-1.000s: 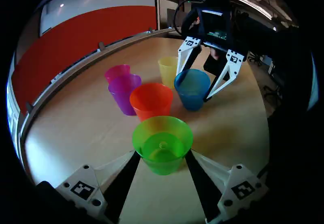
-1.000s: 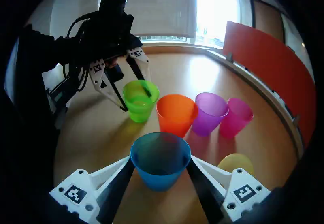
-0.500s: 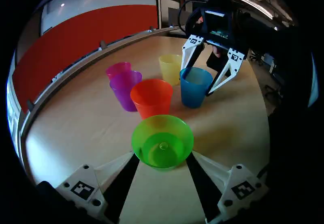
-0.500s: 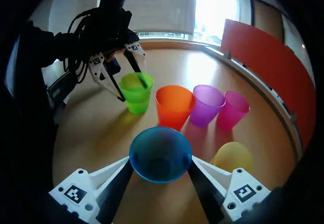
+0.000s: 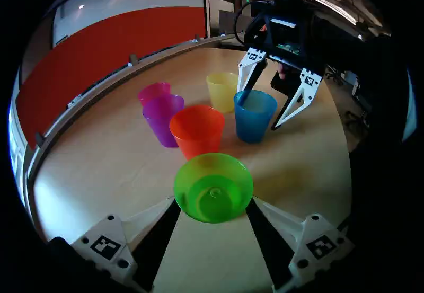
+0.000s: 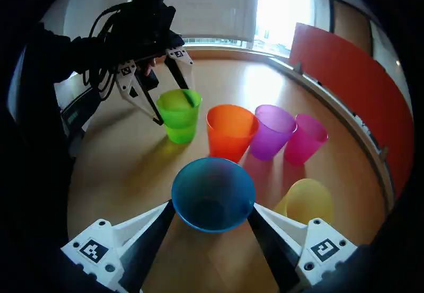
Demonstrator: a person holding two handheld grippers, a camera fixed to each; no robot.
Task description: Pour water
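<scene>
Translucent green cup [image 5: 213, 189] — tapered, smooth plastic — between white fingers [image 5: 142, 220]

The green cup [image 5: 213, 187] is translucent plastic, wide at the mouth and tapering to a narrower base. It is upright with its mouth up, pinched at its sides between the two fingers of the left gripper [image 5: 213, 205], over the middle of the wooden table [image 5: 106, 171] and well in from the railed edge. The blue cup [image 6: 213, 193], of the same shape and also translucent, is upright between the fingers of the right gripper [image 6: 212, 211], near the green one but apart from it; whether either holds water or rests on the surface cannot be told.
</scene>
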